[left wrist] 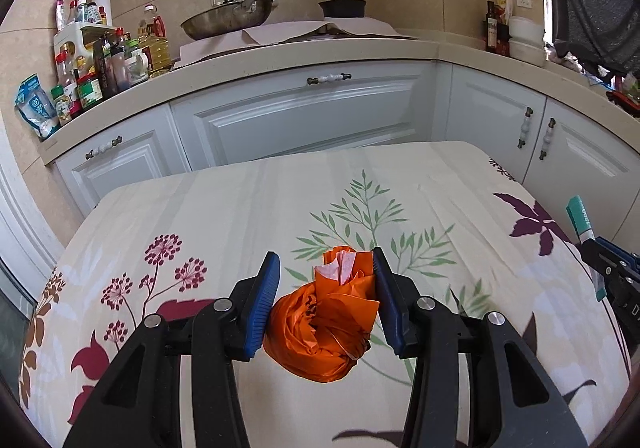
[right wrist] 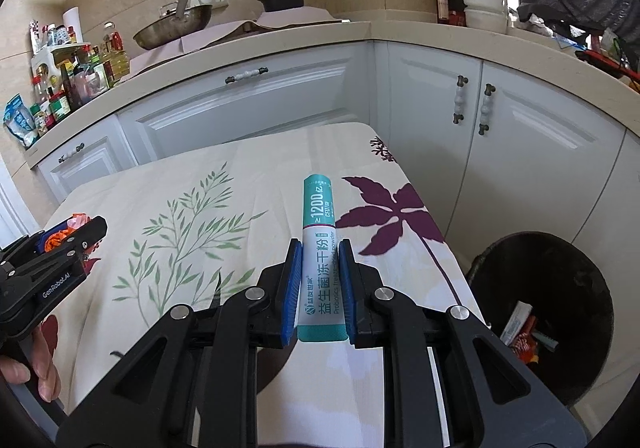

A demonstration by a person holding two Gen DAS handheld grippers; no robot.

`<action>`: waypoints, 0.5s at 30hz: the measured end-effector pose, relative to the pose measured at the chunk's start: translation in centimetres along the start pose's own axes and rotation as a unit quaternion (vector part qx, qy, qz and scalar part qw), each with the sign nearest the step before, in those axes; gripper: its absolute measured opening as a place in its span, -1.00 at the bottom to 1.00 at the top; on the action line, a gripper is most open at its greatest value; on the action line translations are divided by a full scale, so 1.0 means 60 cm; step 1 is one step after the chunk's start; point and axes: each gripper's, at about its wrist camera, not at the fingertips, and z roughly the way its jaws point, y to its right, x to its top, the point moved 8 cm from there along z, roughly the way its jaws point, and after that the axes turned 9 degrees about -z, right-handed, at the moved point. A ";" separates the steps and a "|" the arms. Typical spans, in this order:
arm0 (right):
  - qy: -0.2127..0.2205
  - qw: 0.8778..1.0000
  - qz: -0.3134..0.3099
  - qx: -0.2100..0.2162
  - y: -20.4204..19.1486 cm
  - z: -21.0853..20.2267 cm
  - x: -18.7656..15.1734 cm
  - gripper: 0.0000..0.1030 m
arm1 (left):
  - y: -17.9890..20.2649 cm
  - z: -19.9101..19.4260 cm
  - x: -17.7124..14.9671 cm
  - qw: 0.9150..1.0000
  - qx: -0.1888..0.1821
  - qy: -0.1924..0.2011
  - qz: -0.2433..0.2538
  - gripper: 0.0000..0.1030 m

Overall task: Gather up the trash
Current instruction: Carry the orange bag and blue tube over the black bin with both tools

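Note:
My left gripper (left wrist: 325, 268) is shut on a crumpled orange plastic bag (left wrist: 326, 328) with a bit of pink-white paper sticking out of its top, held above the flowered tablecloth (left wrist: 240, 216). My right gripper (right wrist: 319, 250) is shut on a slim teal and white box (right wrist: 320, 248) of probiotic powder that points away from me. From the right wrist view the left gripper (right wrist: 80, 226) shows at the left edge with the orange bag (right wrist: 56, 238) in it. The teal box (left wrist: 580, 218) also shows at the right edge of the left wrist view.
A black trash bin (right wrist: 500, 248) with wrappers inside stands on the floor right of the table. White cabinets (left wrist: 304, 116) and a counter with a wok (left wrist: 228, 20), a pot and many bottles (left wrist: 92, 68) lie beyond. A person's fingers (right wrist: 40, 364) hold the left tool.

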 end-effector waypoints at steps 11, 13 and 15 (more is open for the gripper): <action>0.007 1.000 0.002 -0.003 0.002 -0.047 -0.025 -0.65 | 0.010 -0.039 -0.021 1.000 -0.005 0.007 0.006 -0.11; 0.010 1.000 0.003 -0.005 0.006 -0.057 -0.028 -0.64 | 0.015 -0.045 -0.024 1.000 -0.007 0.008 0.007 -0.11; 0.014 1.000 0.006 -0.008 0.012 -0.066 -0.028 -0.65 | 0.024 -0.052 -0.026 1.000 -0.011 0.010 0.011 -0.10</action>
